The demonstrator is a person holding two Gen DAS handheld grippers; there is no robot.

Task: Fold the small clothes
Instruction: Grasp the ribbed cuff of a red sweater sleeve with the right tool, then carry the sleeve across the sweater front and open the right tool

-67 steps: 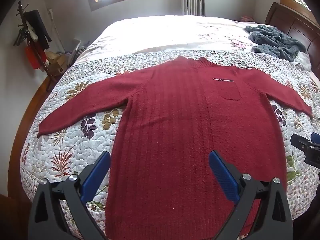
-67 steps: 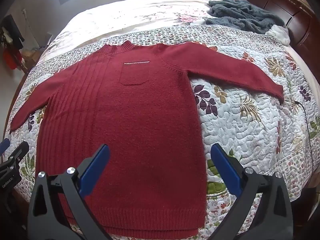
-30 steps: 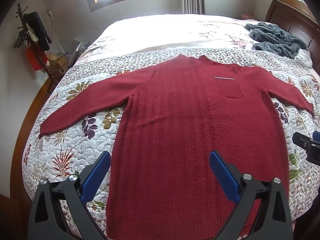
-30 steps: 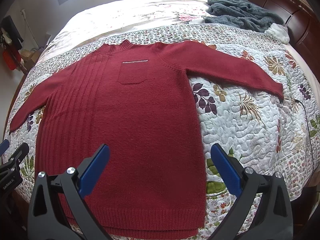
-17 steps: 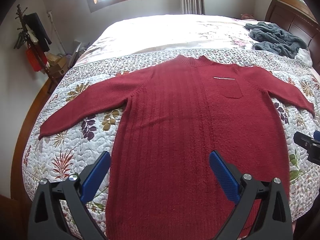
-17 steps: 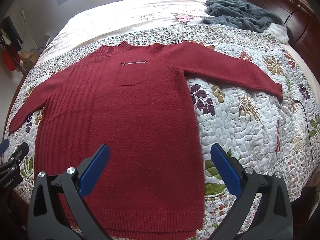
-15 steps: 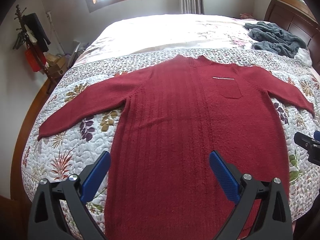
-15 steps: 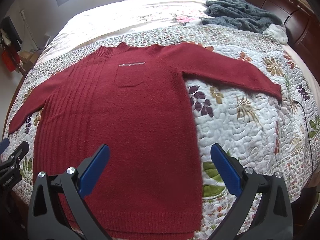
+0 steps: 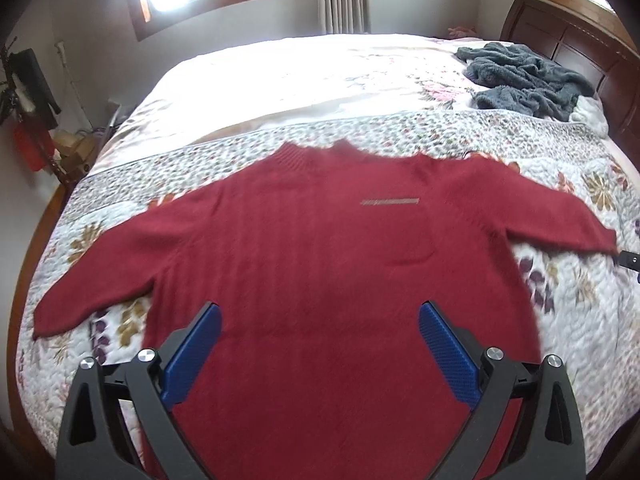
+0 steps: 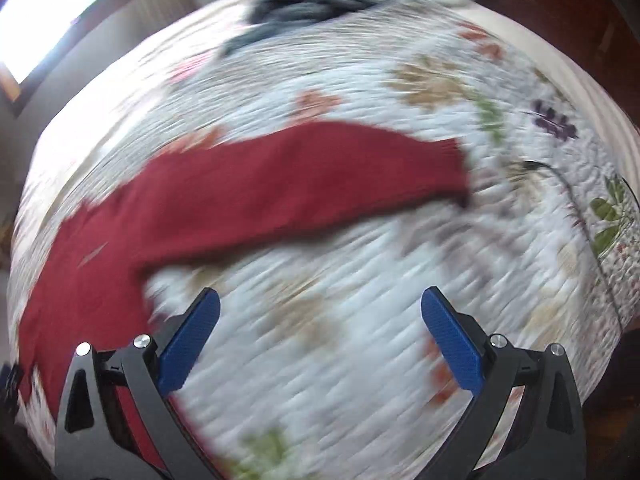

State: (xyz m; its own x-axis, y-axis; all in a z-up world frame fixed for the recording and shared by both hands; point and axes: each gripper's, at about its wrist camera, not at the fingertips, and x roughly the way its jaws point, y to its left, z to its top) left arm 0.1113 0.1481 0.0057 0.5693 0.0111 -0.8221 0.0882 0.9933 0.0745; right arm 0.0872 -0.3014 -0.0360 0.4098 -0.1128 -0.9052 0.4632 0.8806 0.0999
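A dark red knitted sweater (image 9: 320, 264) lies flat and face up on the floral quilt (image 9: 580, 280), both sleeves spread out. My left gripper (image 9: 320, 340) hovers open over the sweater's lower body, nothing between its blue pads. In the blurred right wrist view, the sweater's right sleeve (image 10: 304, 184) stretches across the quilt (image 10: 360, 320), its cuff (image 10: 456, 168) ahead and to the right. My right gripper (image 10: 320, 328) is open above bare quilt just below that sleeve. A tip of the right gripper (image 9: 630, 261) shows at the left view's right edge, by the cuff.
A grey fluffy garment (image 9: 524, 76) is bunched at the far right of the bed near the dark wooden headboard (image 9: 568, 40). A coat stand with hanging items (image 9: 28, 96) stands off the bed's left side. A thin black cord (image 10: 576, 216) runs across the quilt at right.
Both grippers have moved forward over the bed. The right one swung sharply right, off the sweater's body toward the right sleeve; its view is blurred. The sweater has not moved.
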